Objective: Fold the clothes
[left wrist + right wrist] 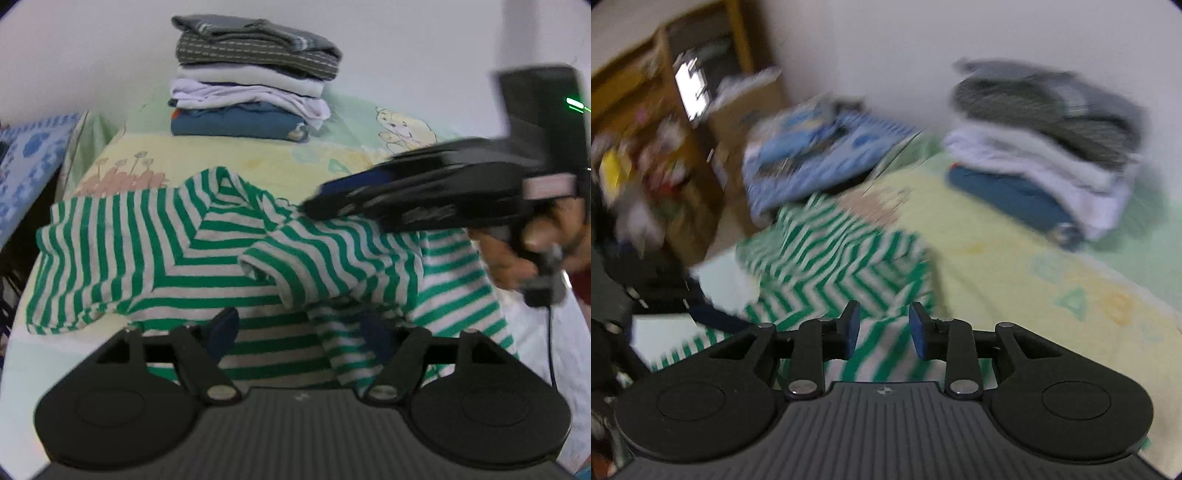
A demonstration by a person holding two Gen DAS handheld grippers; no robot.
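A green-and-white striped shirt [207, 251] lies crumpled across the bed, with one sleeve folded over its middle. My left gripper [297, 332] hovers at the shirt's near edge with its jaws wide apart; a fold of the cloth covers part of the right finger, and the pads do not press on it. My right gripper [321, 201], blurred and held by a hand [517, 254], reaches in from the right with its tips just above the shirt's upper right part. In the right wrist view the right gripper [884, 328] shows a gap between its blue pads, with the striped shirt [842, 266] behind them.
A stack of folded clothes [251, 77] [1052, 155] stands at the back of the bed against the white wall. The sheet [258, 158] is pale yellow and green with a cartoon print. A blue patterned cushion [33, 155] [820, 147] lies left; a cluttered wooden shelf [646, 110] stands beyond.
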